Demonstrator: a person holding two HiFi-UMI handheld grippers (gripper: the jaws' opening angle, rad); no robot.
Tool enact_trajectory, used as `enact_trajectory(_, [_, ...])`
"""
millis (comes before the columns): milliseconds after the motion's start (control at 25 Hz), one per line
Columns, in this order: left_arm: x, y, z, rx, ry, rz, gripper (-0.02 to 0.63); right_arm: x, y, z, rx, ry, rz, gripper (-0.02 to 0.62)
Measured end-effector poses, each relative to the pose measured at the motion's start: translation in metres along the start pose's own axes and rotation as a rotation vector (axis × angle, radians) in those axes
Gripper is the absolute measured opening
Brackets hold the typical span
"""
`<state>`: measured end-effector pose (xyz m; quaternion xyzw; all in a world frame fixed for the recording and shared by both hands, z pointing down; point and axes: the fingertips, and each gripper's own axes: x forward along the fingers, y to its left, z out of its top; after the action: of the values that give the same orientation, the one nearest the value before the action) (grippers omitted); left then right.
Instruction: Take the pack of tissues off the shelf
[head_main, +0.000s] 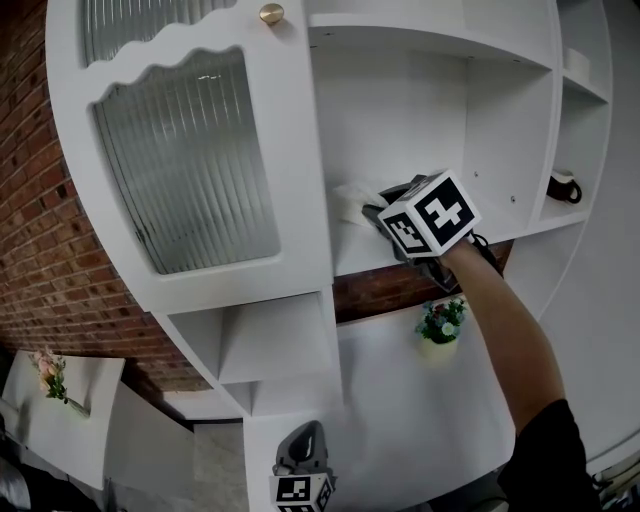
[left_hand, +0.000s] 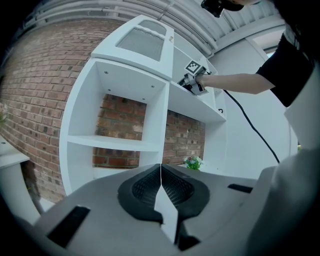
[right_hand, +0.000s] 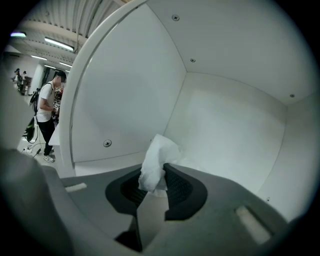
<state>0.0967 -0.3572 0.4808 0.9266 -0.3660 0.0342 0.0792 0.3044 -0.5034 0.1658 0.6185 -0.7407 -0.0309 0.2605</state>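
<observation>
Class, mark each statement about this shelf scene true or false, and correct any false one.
1. The right gripper is closed on the white tissue. True.
2. The left gripper holds a cup. False: its jaws are together with nothing between them.
3. The flower pot stands below the shelf compartment the right gripper reaches into. True.
4. The cabinet door has a solid wooden panel. False: its panel is ribbed glass.

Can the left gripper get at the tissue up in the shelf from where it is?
Probably not: the left gripper hangs shut, well below the shelf, and the right gripper is clamped on the tissue.
</observation>
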Motion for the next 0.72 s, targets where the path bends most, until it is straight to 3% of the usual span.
enact_trajectory(720, [-0.008,-0.007,0.0,-0.016,-0.027,-0.031,0.012,-0.052,0.016,-0.011,-0.066,-0.055,-0.032,0.064])
